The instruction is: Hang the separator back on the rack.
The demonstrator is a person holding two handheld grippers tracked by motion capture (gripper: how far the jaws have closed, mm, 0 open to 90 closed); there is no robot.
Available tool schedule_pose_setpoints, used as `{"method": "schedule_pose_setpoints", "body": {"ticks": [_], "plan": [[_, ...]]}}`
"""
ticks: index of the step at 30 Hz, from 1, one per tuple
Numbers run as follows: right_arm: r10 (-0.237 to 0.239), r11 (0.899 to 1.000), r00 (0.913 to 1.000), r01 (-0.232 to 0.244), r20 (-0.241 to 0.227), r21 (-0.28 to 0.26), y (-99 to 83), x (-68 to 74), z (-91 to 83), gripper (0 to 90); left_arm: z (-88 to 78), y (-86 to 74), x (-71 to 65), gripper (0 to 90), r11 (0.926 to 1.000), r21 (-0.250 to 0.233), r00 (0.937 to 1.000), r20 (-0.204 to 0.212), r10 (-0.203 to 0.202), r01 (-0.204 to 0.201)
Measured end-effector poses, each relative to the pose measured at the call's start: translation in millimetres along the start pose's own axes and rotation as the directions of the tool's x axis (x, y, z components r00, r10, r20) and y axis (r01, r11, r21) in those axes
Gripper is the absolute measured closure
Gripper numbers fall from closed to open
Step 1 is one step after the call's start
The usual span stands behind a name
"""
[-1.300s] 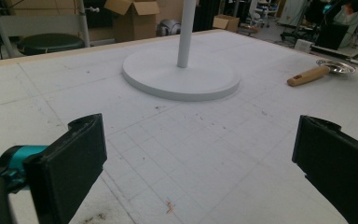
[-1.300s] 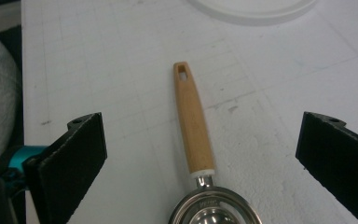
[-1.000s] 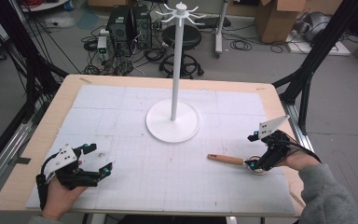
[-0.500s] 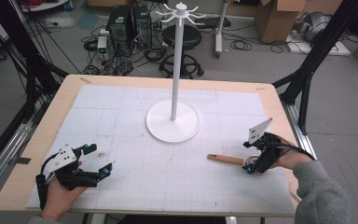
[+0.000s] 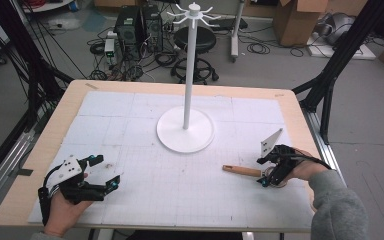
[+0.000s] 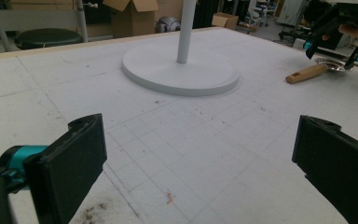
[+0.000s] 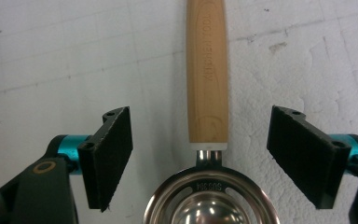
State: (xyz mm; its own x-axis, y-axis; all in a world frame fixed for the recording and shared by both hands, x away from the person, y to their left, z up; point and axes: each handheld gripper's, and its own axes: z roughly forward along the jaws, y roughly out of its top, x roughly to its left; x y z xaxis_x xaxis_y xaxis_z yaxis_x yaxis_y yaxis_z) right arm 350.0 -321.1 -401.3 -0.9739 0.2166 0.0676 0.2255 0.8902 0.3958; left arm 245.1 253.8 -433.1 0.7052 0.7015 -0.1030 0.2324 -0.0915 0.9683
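A kitchen utensil with a wooden handle (image 5: 241,170) and a round steel bowl (image 7: 210,200) lies flat on the white mat at the right. My right gripper (image 5: 268,176) points down over the spot where handle meets bowl. Its jaws have just been closing and stand either side of the handle (image 7: 207,70), with a clear gap at each pad, so it is open. My left gripper (image 5: 105,171) rests at the front left, wide open with nothing between its fingers. In the left gripper view the utensil (image 6: 307,73) lies far off under the right gripper (image 6: 338,44).
A white hook stand (image 5: 185,129) with a round base and a tall pole (image 5: 190,65) rises at the middle back of the mat. The table's right edge (image 5: 305,145) runs close behind my right hand. Boxes, cables and a stool are on the floor beyond.
My right gripper has sunk towards the utensil and its jaws have narrowed around the handle. The left gripper has kept still.
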Motion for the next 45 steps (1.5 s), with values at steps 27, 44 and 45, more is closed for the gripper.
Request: {"method": "schedule_pose_setpoints", "body": {"ticks": [27, 44, 45], "plan": [[-0.023, 0.995, 0.9997, 0.022, 0.010, 0.102, -0.7, -2.0, 10.0, 53.5, -3.4, -1.1, 1.3, 3.5, 1.0000, 0.001, 1.0000, -0.007, -0.004, 0.004], [-0.031, 0.993, 0.9986, 0.026, 0.043, 0.112, 0.0, 1.4, 9.8, 67.0, -3.2, -1.1, 0.8, 3.4, 1.0000, 0.002, 1.0000, -0.005, -0.005, 0.005], [-0.030, 0.993, 0.9986, 0.025, 0.043, 0.111, 0.2, 1.5, 9.9, 68.0, -3.2, -1.1, 0.8, 3.4, 1.0000, 0.001, 1.0000, -0.005, -0.006, 0.006]]}}
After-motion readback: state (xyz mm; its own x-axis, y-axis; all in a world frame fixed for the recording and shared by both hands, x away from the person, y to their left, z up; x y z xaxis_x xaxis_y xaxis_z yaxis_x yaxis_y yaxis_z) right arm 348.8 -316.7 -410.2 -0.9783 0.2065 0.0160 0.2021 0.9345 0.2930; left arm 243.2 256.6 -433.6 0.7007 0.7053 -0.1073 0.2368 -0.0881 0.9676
